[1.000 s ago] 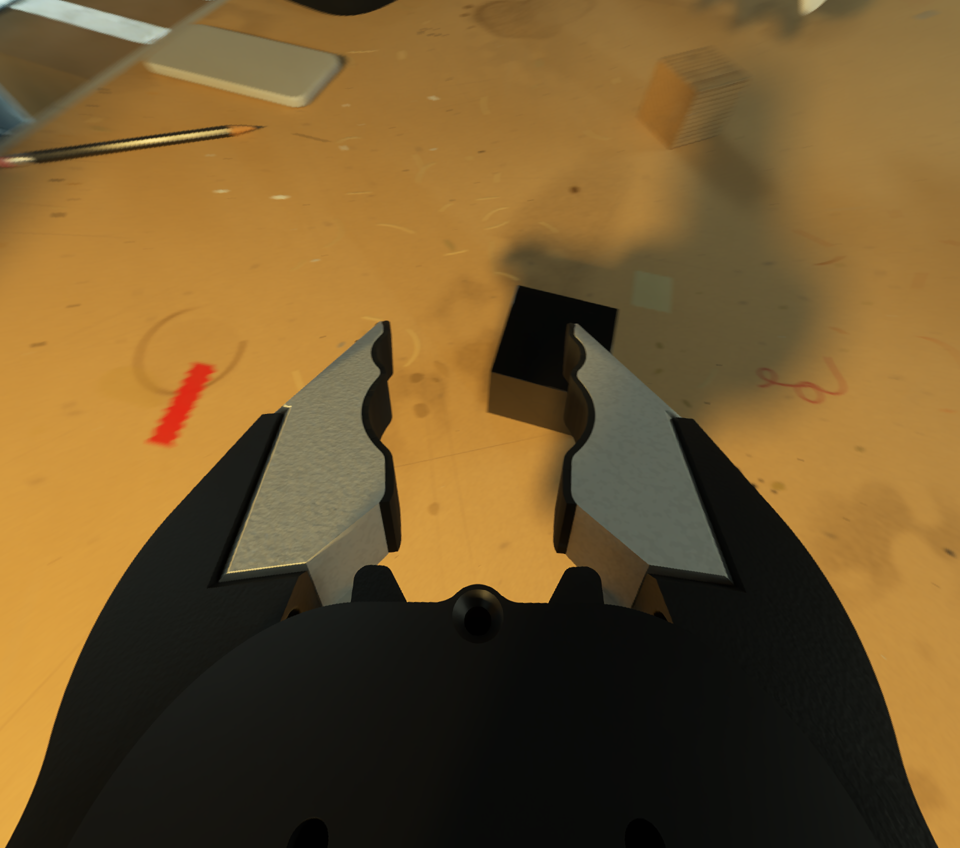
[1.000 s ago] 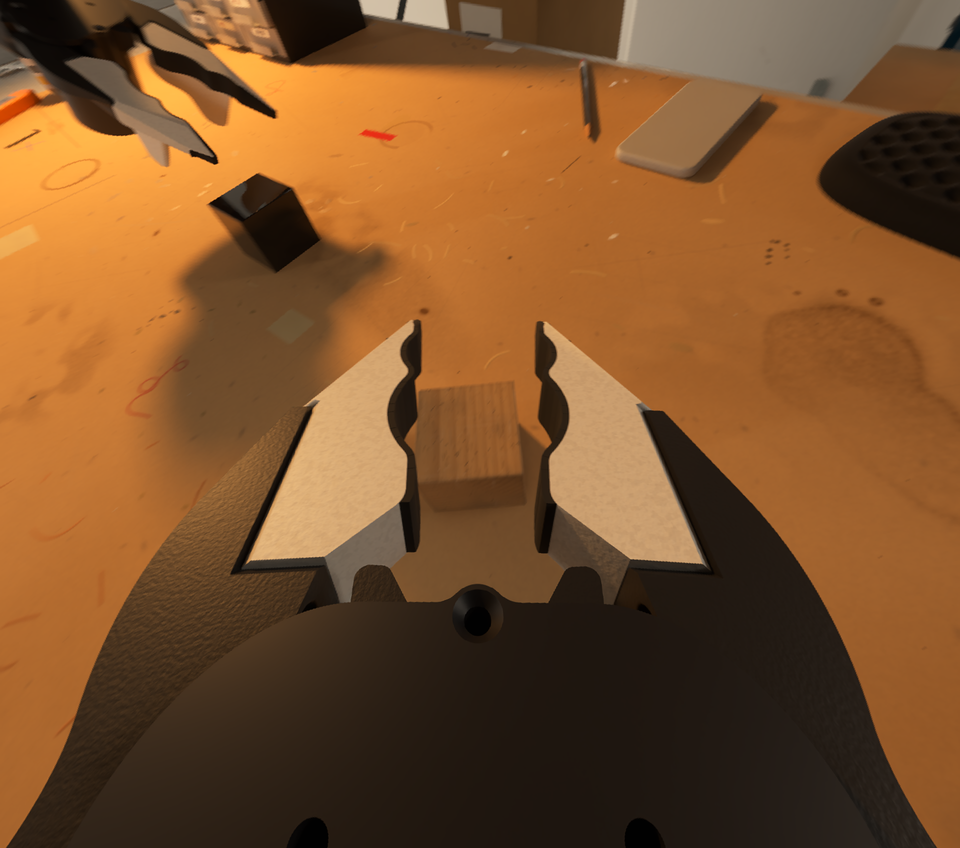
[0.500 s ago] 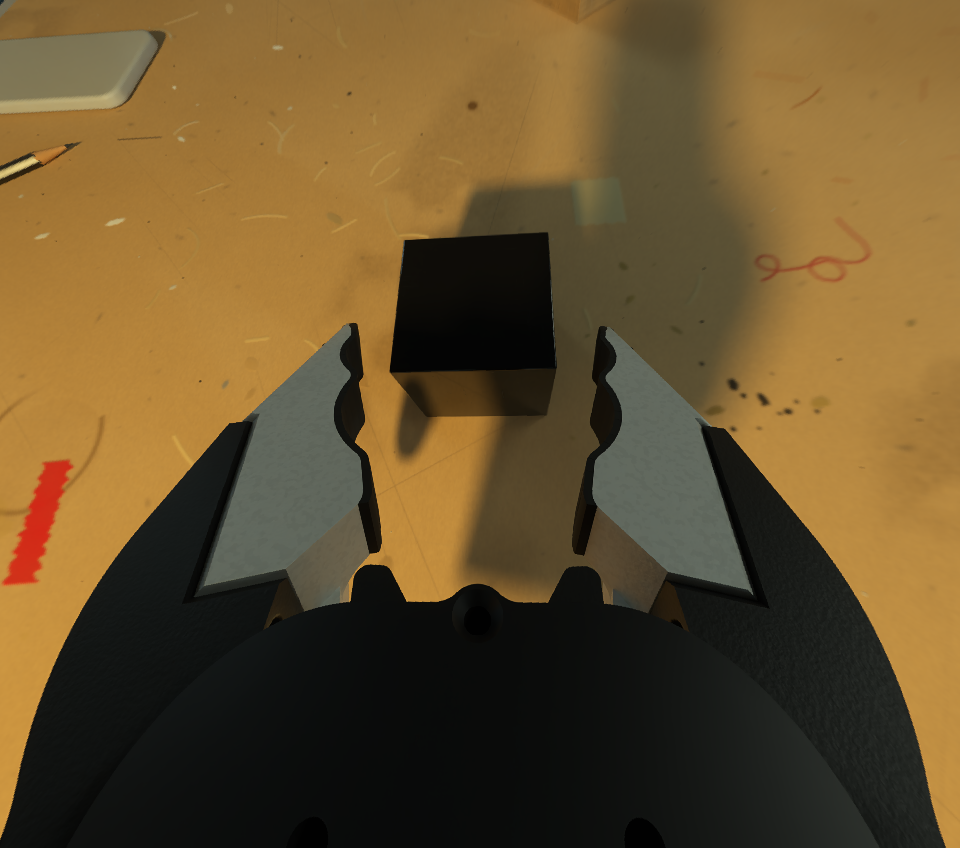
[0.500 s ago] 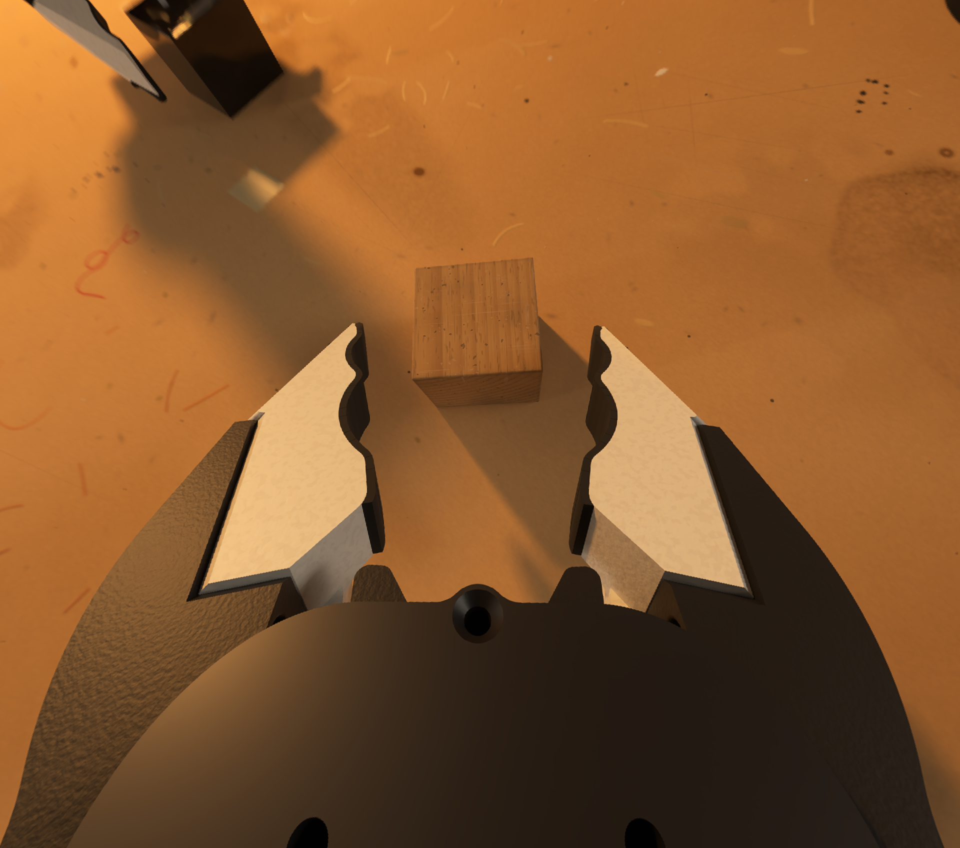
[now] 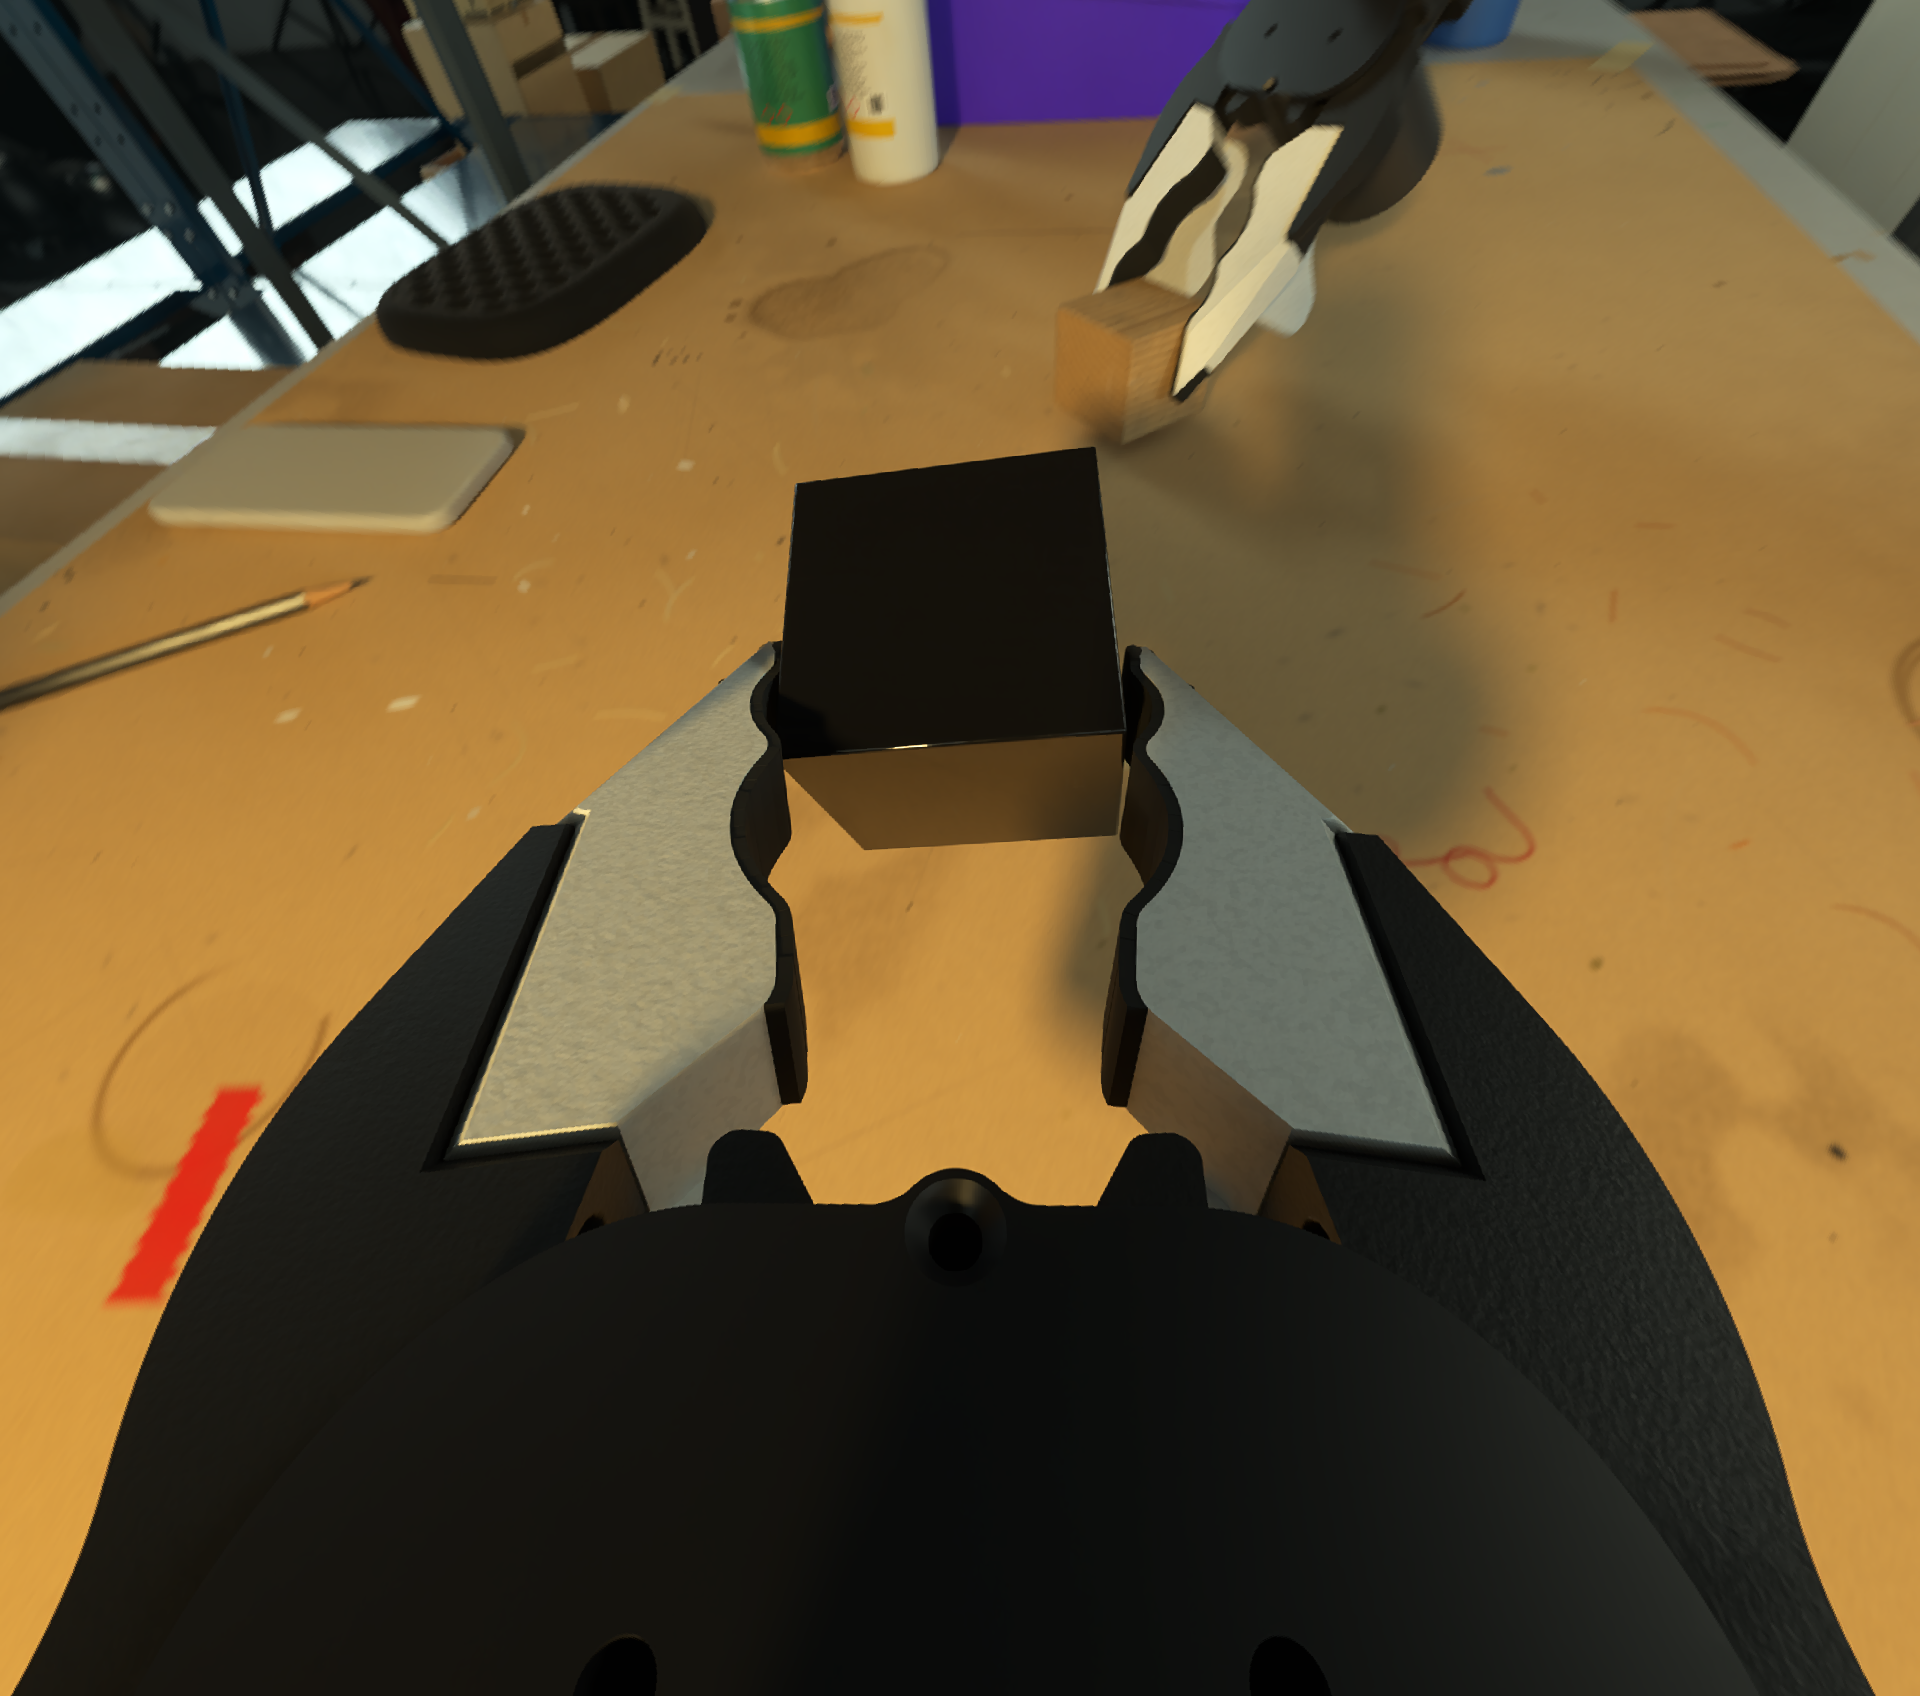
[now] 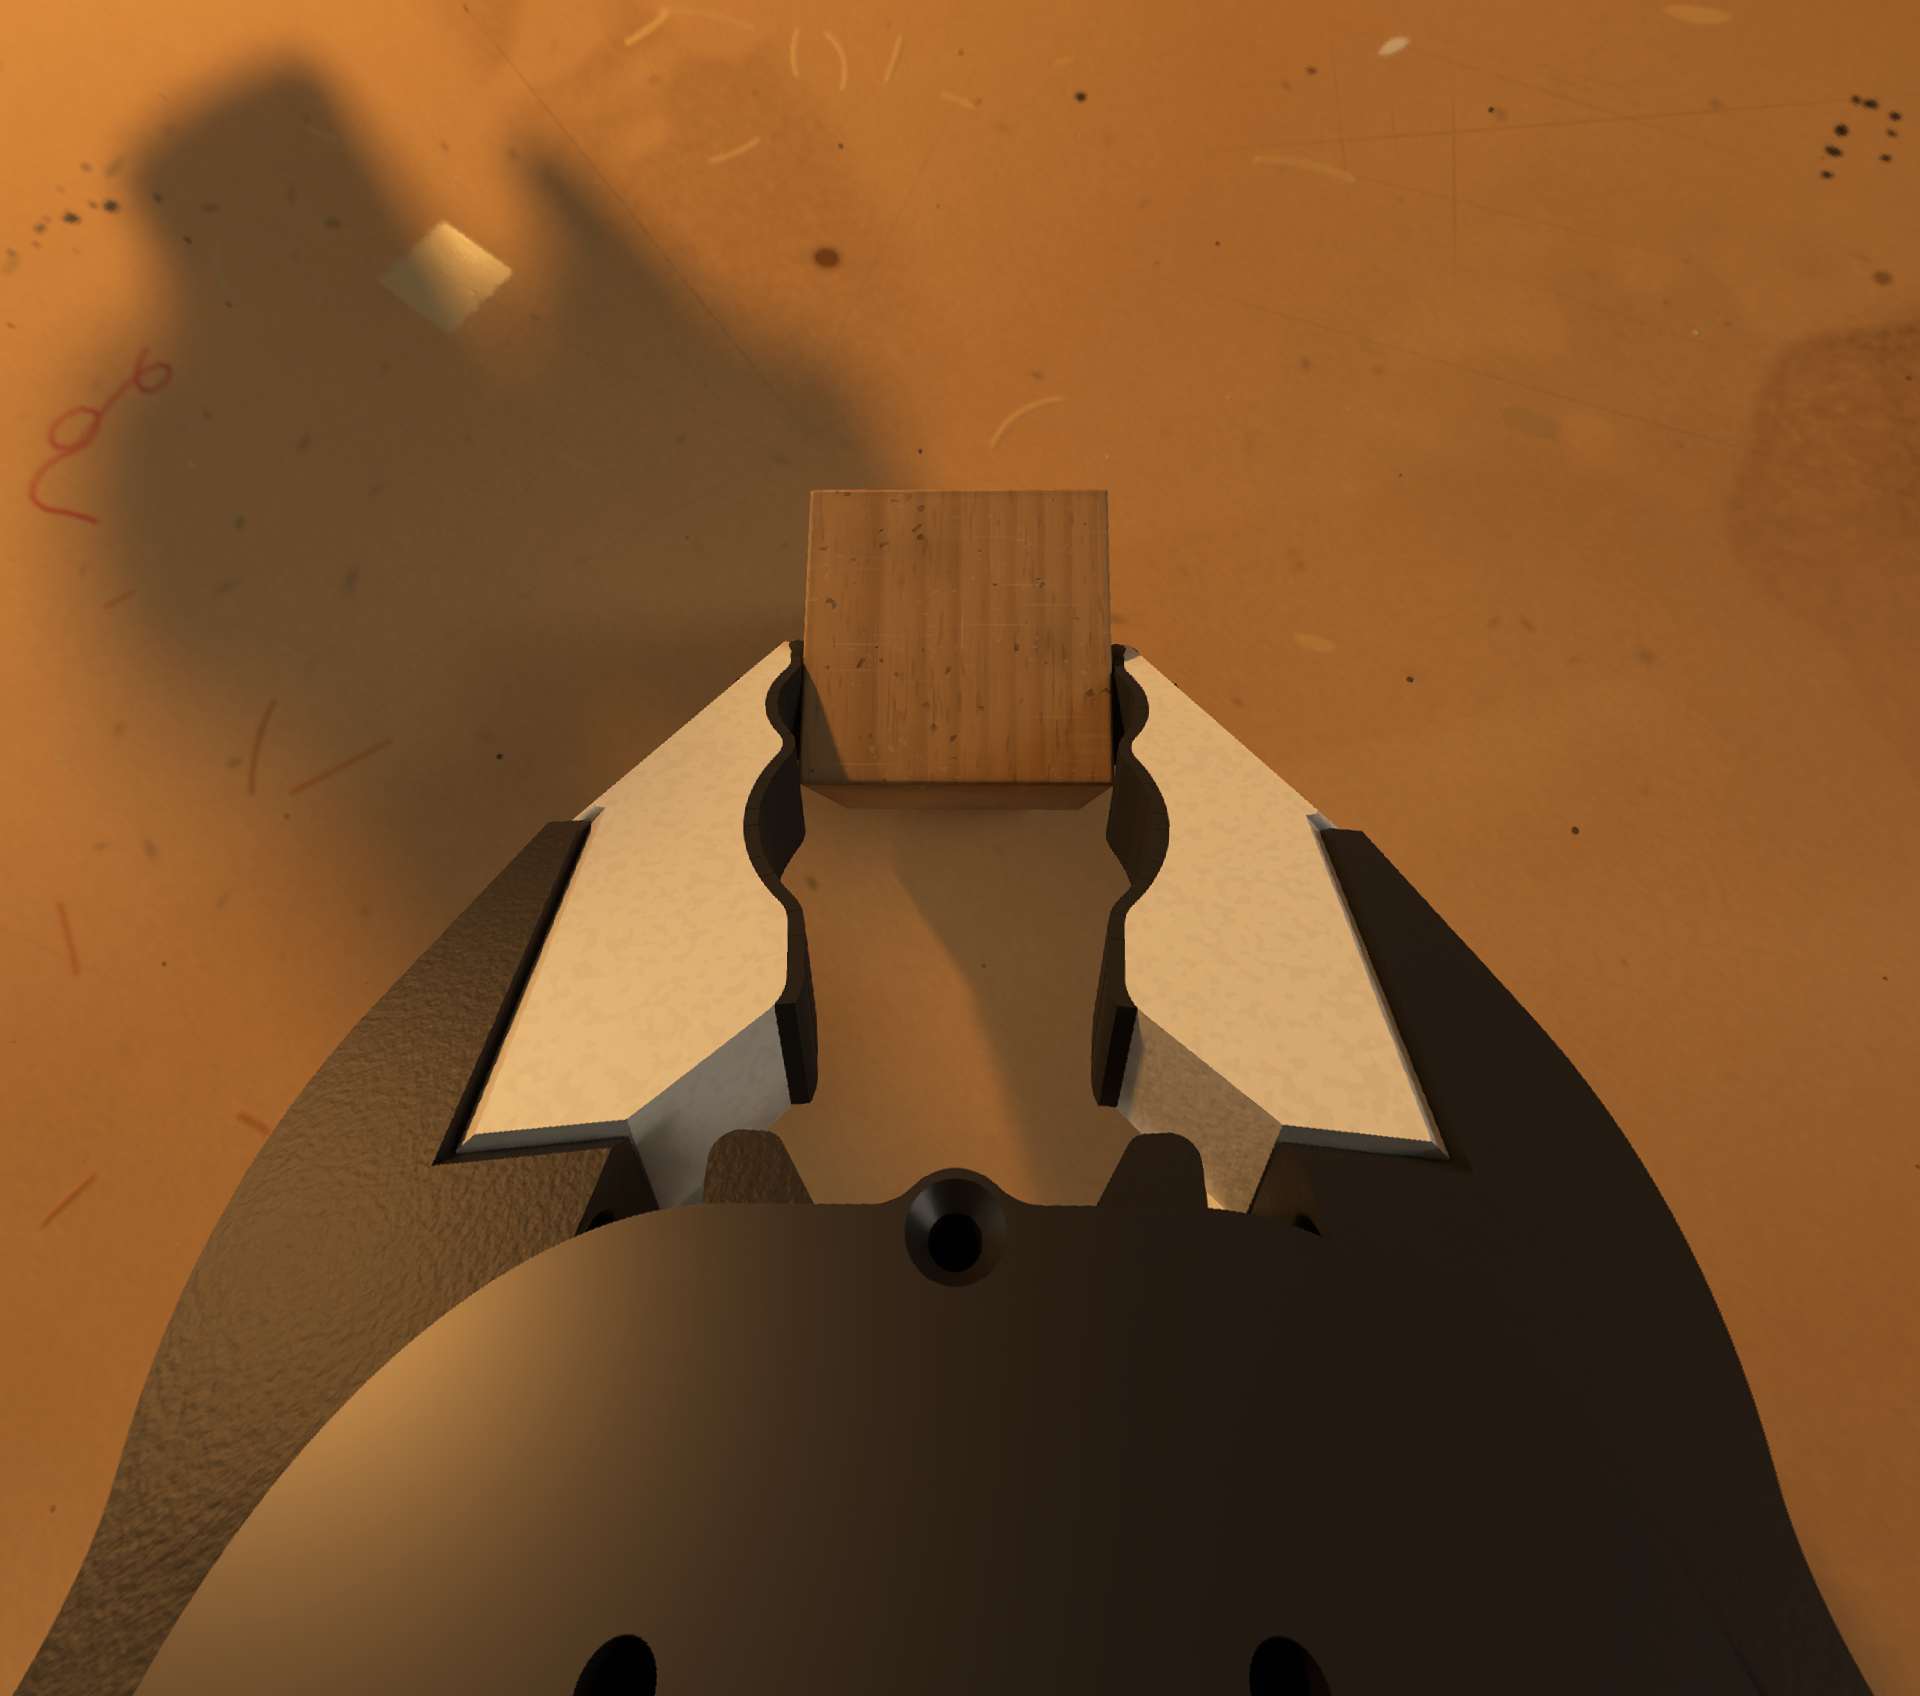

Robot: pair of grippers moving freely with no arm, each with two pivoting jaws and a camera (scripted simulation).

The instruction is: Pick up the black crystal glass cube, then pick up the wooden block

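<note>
The black glass cube (image 5: 945,607) is clamped between the fingertips of my left gripper (image 5: 951,670) and held a little above the wooden table (image 5: 1455,607). The wooden block (image 6: 956,628) is clamped between the fingertips of my right gripper (image 6: 956,664), also off the table, with its shadow below. In the left wrist view the right gripper (image 5: 1153,337) shows at the upper right, tilted down, with the wooden block (image 5: 1117,363) in its tips.
A white bottle (image 5: 878,5), a green can (image 5: 784,57) and a purple box (image 5: 1081,25) stand at the far end. A black perforated pad (image 5: 540,264), a beige slab (image 5: 332,472) and a pencil (image 5: 177,638) lie near the left table edge.
Both grippers were open around their objects; now each has shut on its own and lifted it. The left view has tilted up toward the far end of the table.
</note>
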